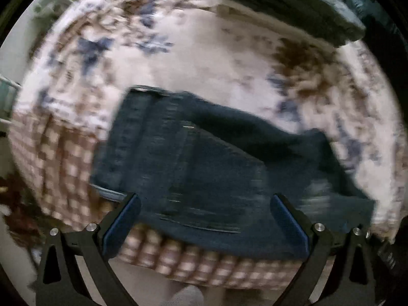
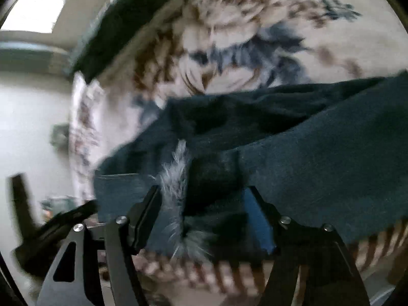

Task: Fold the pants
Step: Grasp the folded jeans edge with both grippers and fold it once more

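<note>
Jeans (image 1: pixel 193 168) lie near bed's (image 1: pixel 204 56) front edge; your left gripper (image 1: pixel 204 219) hangs spread above them, right gripper (image 2: pixel 204 216) spread around frayed hem (image 2: pixel 176 178).

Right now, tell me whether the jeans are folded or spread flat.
Partly folded: the jeans lie doubled in layers on the bedspread, edges uneven and rumpled.
</note>
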The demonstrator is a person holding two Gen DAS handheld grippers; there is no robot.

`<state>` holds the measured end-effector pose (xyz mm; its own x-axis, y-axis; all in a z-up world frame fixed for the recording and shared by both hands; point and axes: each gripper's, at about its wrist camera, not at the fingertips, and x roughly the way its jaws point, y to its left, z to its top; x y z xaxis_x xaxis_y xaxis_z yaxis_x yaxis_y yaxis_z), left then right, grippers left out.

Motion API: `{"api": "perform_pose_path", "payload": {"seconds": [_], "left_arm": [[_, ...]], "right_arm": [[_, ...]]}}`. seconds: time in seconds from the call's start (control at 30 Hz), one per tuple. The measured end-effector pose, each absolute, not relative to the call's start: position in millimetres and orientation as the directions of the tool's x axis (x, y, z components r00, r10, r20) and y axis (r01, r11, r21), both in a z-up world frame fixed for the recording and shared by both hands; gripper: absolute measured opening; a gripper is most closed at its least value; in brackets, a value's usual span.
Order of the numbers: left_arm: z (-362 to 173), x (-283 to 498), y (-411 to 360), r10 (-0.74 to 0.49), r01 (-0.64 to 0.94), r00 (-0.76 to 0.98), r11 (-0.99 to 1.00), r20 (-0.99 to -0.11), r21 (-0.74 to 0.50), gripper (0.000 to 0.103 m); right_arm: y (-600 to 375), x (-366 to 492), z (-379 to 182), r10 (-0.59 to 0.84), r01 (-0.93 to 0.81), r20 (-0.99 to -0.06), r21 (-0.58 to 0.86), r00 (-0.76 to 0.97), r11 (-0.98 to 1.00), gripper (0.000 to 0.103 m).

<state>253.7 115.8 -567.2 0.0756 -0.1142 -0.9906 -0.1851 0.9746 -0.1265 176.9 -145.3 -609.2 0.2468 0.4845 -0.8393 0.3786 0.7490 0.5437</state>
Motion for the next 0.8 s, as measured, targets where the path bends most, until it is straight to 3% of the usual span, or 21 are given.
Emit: {"api": "perform_pose_path", "payload": {"seconds": [0.1,0.27,0.3,0.37,0.47,0.53,0.6,0.8], "left_arm": [[-573,256,88,-0.222,-0.172,0.058,0.958,-0.973,-0.228,0.103],[-617,255,14,-0.264,-0.066,-0.071,0.963,-0.962,-0.260,0.096],[-631,253,0,-0.263,-0.049,-0.114,0.965,-0.958,-0.259,0.079],[-644,245,-25,-0.225,-0.014,-0.172,0.974,-0.959,-0.226,0.067],[-646,235,-41,-0.112,0.080,-0.116,0.989,-0.987,-0.122,0.020],[-646,227,-40,-0.081,0.118,-0.098,0.989,-0.992,-0.092,0.017],[-647,220,-39,0.003,0.176,-0.071,0.984,-0.997,-0.010,0.007],[-638,220,-16,-0.049,0.095,-0.075,0.994,-0.996,-0.056,0.009]], "right_arm": [[-182,155,-589,0.481,0.438,-0.831,0.556,0.279,0.706,0.070],[-244,133,-590,0.330,0.513,-0.915,0.404,0.234,0.757,0.070],[-253,131,-595,0.312,0.527,-0.924,0.383,0.222,0.759,0.070],[-271,128,-604,0.270,0.550,-0.943,0.332,0.194,0.766,0.070],[-287,125,-617,0.227,0.578,-0.963,0.268,0.144,0.771,0.070],[-294,121,-622,0.212,0.582,-0.970,0.240,0.118,0.777,0.070],[-295,119,-629,0.207,0.575,-0.975,0.218,0.086,0.788,0.070],[-282,126,-647,0.176,0.521,-0.984,0.148,-0.006,0.841,0.069]]}}
